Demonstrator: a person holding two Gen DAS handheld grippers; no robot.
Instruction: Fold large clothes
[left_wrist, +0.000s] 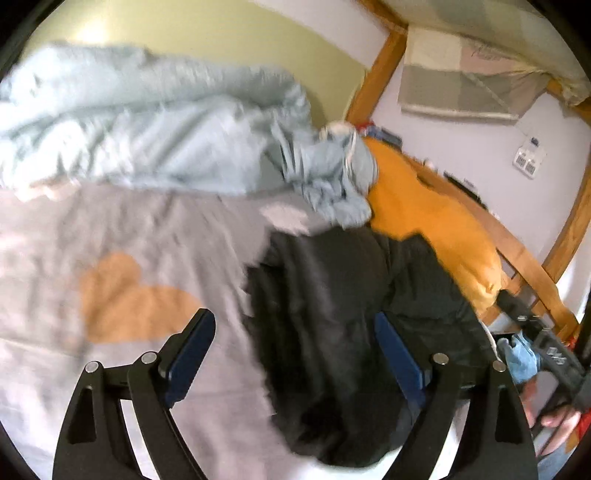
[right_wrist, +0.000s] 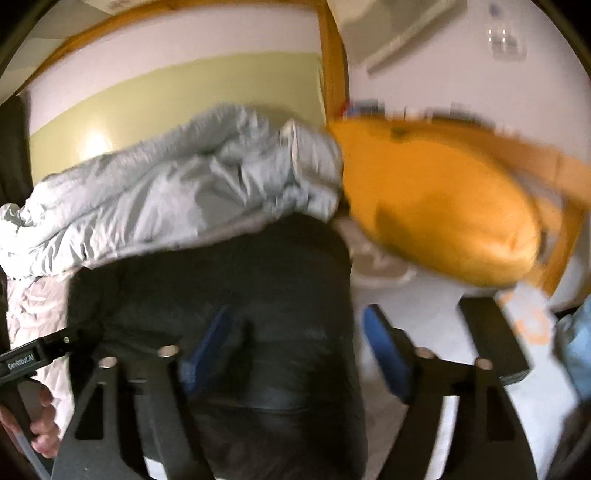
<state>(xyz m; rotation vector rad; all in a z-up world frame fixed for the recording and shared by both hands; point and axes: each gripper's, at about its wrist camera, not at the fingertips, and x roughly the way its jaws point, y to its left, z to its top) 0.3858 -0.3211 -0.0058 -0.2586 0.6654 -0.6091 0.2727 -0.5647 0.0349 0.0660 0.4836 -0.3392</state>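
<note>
A black padded garment (left_wrist: 332, 332) lies bunched on the bed, its left edge on the pale grey sheet (left_wrist: 110, 229). My left gripper (left_wrist: 291, 339) hovers above its near part, open, blue pads wide apart and nothing pinched. In the right wrist view the same black garment (right_wrist: 240, 295) fills the middle. My right gripper (right_wrist: 295, 339) is open over its right edge, left finger above the cloth, right finger above the white sheet. Both views are blurred.
A crumpled pale blue duvet (left_wrist: 147, 129) lies behind the garment and an orange pillow (left_wrist: 424, 206) sits to its right by the wooden bed frame (left_wrist: 524, 280). A hand holds the other gripper's handle at bottom right (left_wrist: 554, 421) and bottom left (right_wrist: 40, 417).
</note>
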